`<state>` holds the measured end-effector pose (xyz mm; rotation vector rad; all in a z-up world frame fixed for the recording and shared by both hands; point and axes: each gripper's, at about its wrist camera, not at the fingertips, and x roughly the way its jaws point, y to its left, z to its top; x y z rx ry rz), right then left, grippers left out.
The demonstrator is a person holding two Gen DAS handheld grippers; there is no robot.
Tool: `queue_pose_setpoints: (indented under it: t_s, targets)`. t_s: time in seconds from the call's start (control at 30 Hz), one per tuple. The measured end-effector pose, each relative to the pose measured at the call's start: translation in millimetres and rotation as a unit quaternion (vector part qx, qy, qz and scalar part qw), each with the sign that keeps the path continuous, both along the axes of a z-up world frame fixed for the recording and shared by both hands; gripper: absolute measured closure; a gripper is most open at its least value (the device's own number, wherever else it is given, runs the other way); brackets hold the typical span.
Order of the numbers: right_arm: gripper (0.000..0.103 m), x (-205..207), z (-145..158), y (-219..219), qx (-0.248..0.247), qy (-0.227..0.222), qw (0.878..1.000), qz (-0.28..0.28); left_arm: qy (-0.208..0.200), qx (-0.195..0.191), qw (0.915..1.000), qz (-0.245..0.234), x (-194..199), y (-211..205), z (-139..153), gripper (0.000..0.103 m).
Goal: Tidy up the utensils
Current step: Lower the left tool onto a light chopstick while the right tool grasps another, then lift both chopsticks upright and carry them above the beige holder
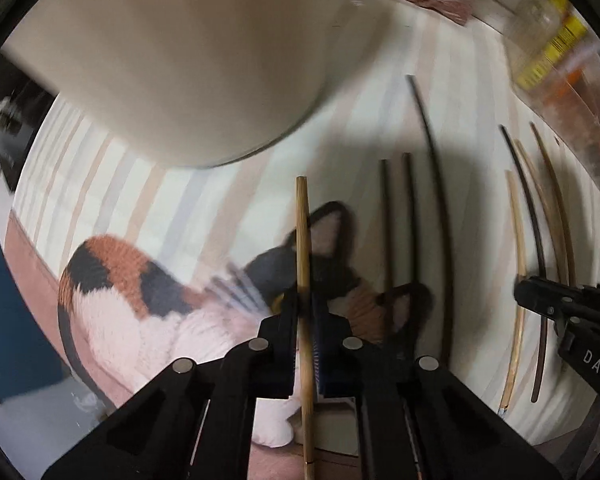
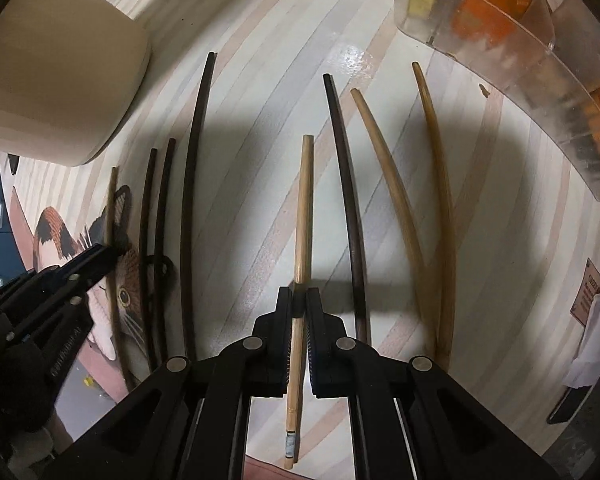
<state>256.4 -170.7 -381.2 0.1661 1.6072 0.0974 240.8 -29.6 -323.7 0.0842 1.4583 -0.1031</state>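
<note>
Bamboo chopsticks lie pinched on the striped mat (image 2: 380,80): one (image 1: 303,264) in the left gripper (image 1: 305,308), another (image 2: 302,216) in the right gripper (image 2: 299,300).

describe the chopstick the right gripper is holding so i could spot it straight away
On the striped tablecloth, between the cream container and the clear plastic bin, lies a row of chopsticks. The light bamboo chopstick is pinched in the right gripper; its right-hand neighbour is dark.

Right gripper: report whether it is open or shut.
Shut. The right gripper has both pads pressed against a light bamboo chopstick that lies on the striped tablecloth, with no gap showing beside it.
</note>
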Motion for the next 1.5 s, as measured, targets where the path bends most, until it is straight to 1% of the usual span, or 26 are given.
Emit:
queue_pose_setpoints:
  t_s: [0.1,0.17,0.2,0.23,0.27,0.47,0.5,0.63,0.77,0.8,0.83,0.87,1.1,1.13,1.2,1.23,1.33,1.37,1.5]
  targets:
    - [0.096,-0.2,1.1,4.1,0.021,0.019,0.999,0.017,0.017,-0.018,0.9990,0.037,-0.6,26.7,-2.0,0.099]
    - [0.096,-3.4,2.5,12.6,0.010,0.017,0.999,0.036,0.021,-0.029,0.9982,0.049,-2.0,35.7,-3.3,0.098]
    - [0.096,-3.6,2.6,14.6,0.007,0.019,0.999,0.038,0.021,-0.037,0.9978,0.050,-2.7,38.1,-4.0,0.098]
    - [0.096,-3.3,2.9,16.3,0.005,0.023,0.999,0.037,0.021,-0.039,0.9977,0.050,-2.6,38.8,-4.3,0.095]
    - [0.096,-3.5,2.7,19.3,0.004,0.028,0.999,0.034,0.023,-0.038,0.9978,0.048,-2.2,38.9,-4.8,0.094]
    - [0.096,-3.6,3.9,25.0,0.000,0.039,0.999,0.034,0.020,-0.021,0.9990,0.035,2.0,35.3,-1.5,0.094]
    - [0.096,4.2,3.1,27.1,0.001,0.040,0.999,0.032,0.019,-0.020,0.9990,0.034,1.6,35.0,-1.7,0.094]
    - [0.096,4.5,1.1,23.7,0.008,0.044,0.999,0.025,0.017,-0.016,0.9992,0.032,4.5,21.0,-5.7,0.094]
    - [0.096,11.3,-1.5,11.9,0.019,0.048,0.999,0.017,0.016,-0.012,0.9993,0.030,5.5,15.6,-10.5,0.094]
    - [0.096,9.8,-7.6,4.3,0.021,0.049,0.998,0.016,0.015,-0.012,0.9994,0.029,5.4,14.3,-11.3,0.094]
    - [0.096,10.8,-7.4,3.3,0.024,0.049,0.998,0.015,0.015,-0.011,0.9994,0.028,4.8,15.4,-6.6,0.094]
    - [0.096,12.6,-8.6,-7.9,0.025,0.050,0.998,0.015,0.015,-0.012,0.9994,0.028,6.2,14.8,-5.9,0.094]
    - [0.095,17.6,-6.5,-18.2,0.022,0.049,0.998,0.014,0.014,-0.019,0.9993,0.029,6.7,22.7,-3.3,0.094]
    - [0.094,18.1,-6.4,-20.6,0.023,0.049,0.998,0.014,0.014,-0.021,0.9993,0.028,7.0,24.6,-3.6,0.094]
    - [0.086,13.7,-6.1,-12.9,0.031,0.050,0.998,0.010,0.014,-0.022,0.9993,0.028,7.3,26.7,-3.3,0.094]
    - [0.085,14.6,-5.3,-12.5,0.031,0.050,0.998,0.011,0.014,-0.022,0.9993,0.027,7.4,28.0,-3.3,0.094]
    - [0.083,15.8,-3.7,-8.0,0.019,0.050,0.998,0.023,0.013,-0.019,0.9994,0.027,7.3,28.7,-3.7,0.094]
    - [0.083,13.5,-2.7,0.2,0.015,0.049,0.998,0.023,0.013,-0.018,0.9994,0.027,7.3,28.5,-3.9,0.094]
    - [0.083,12.4,0.2,8.6,-0.011,0.043,0.999,0.029,0.012,-0.015,0.9995,0.027,7.0,26.4,-4.2,0.094]
